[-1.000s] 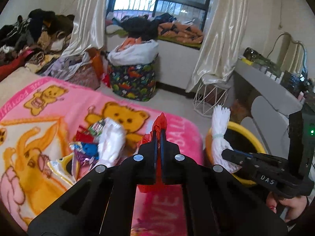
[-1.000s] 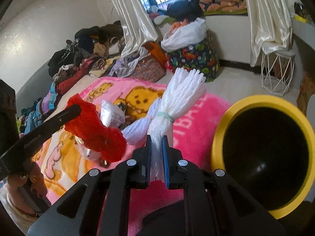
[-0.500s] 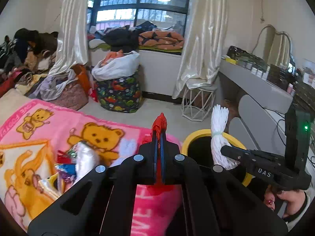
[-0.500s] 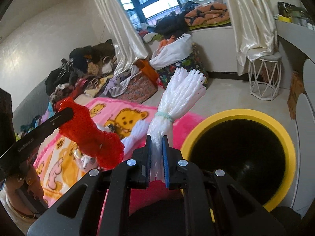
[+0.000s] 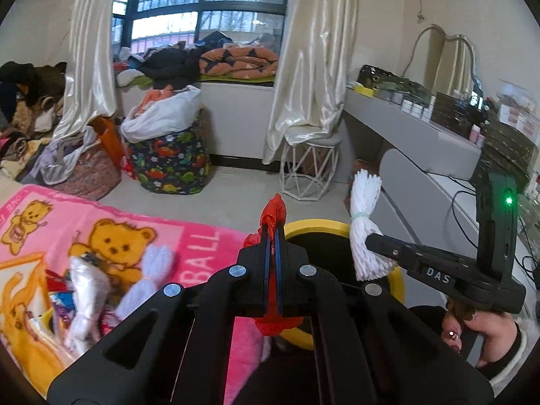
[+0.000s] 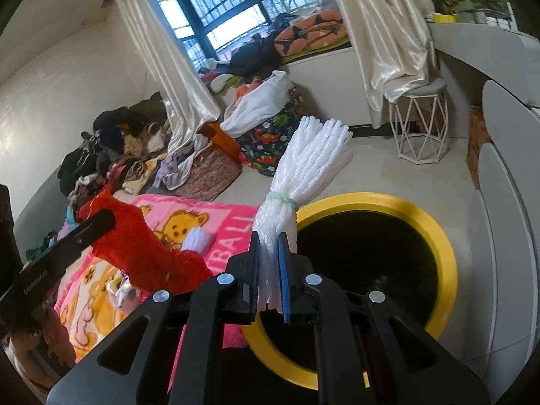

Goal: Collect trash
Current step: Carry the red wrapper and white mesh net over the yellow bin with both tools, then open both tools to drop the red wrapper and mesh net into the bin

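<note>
My left gripper (image 5: 272, 236) is shut on a crumpled red plastic wrapper (image 5: 274, 211), held over the near rim of the yellow-rimmed black bin (image 5: 314, 226). The wrapper also shows in the right wrist view (image 6: 135, 246). My right gripper (image 6: 269, 256) is shut on a white foam net bundle (image 6: 303, 168) tied with a pale green band, held at the left rim of the bin (image 6: 435, 233). In the left wrist view the bundle (image 5: 362, 222) stands upright over the bin. More trash (image 5: 84, 290) lies on the pink teddy-bear blanket (image 5: 111, 222).
A white wire stool (image 5: 308, 168) stands beyond the bin by the curtain. A dinosaur-print laundry bag (image 5: 168, 162) and piles of clothes (image 6: 111, 155) sit at the left. A grey desk (image 5: 415, 135) with cables runs along the right.
Both grippers have moved right from over the blanket toward the bin, carrying the red wrapper and the white foam bundle. The bin now fills more of both views.
</note>
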A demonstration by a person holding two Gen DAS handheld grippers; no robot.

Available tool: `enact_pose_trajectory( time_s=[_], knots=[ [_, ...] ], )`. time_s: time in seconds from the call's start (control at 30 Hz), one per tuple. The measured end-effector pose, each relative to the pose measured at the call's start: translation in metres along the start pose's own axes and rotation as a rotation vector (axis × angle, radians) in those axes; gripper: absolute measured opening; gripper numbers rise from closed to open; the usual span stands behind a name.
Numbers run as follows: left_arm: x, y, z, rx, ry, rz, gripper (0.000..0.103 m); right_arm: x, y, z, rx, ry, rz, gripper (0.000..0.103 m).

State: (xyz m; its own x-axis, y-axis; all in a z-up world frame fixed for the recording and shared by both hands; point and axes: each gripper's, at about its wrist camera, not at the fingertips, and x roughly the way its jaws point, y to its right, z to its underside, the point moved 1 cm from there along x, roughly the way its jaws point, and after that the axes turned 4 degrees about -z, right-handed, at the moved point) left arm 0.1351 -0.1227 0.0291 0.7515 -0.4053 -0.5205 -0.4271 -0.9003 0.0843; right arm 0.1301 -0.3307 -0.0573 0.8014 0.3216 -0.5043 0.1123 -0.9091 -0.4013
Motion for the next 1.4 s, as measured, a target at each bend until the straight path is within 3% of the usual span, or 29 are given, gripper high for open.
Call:
enact_pose_trajectory(
  time_s=[0.47,0.73,0.87,0.9,0.97,1.0,1.1,1.13,1.17,1.2,1.4],
  knots=[
    [0.04,0.039,0.003,0.03,-0.058,0.071,0.0,-0.008,0.037,0.0,0.055,-0.005,0.068,0.01],
    [0.067,0.049,0.007,0.033,-0.1,0.086,0.0,0.001,0.052,0.005,0.075,-0.064,0.053,0.01],
    [0.083,0.052,0.007,0.006,-0.122,0.106,0.0,0.006,0.055,0.006,0.089,-0.107,0.045,0.015],
    [0.086,0.053,0.007,0.003,-0.12,0.102,0.004,0.007,0.055,0.008,0.084,-0.115,0.051,0.019],
    [0.093,0.051,0.009,-0.007,-0.137,0.107,0.033,0.008,0.057,0.011,0.086,-0.118,0.092,0.043],
    [0.097,0.05,0.01,-0.016,-0.144,0.108,0.05,0.007,0.058,0.012,0.092,-0.112,0.098,0.045],
    [0.099,0.05,0.013,-0.017,-0.145,0.099,0.063,0.006,0.06,0.015,0.098,-0.097,0.116,0.049],
    [0.098,0.049,0.014,-0.016,-0.142,0.082,0.079,0.006,0.06,0.015,0.097,-0.092,0.117,0.054],
    [0.097,0.048,0.015,-0.022,-0.141,0.071,0.086,0.005,0.06,0.015,0.095,-0.086,0.118,0.057],
    [0.093,0.045,0.017,-0.034,-0.134,0.065,0.092,0.005,0.059,0.015,0.09,-0.077,0.129,0.059],
    [0.075,0.036,0.023,-0.027,-0.105,0.01,0.092,-0.001,0.051,0.014,0.059,-0.014,0.169,0.074]
  ],
)
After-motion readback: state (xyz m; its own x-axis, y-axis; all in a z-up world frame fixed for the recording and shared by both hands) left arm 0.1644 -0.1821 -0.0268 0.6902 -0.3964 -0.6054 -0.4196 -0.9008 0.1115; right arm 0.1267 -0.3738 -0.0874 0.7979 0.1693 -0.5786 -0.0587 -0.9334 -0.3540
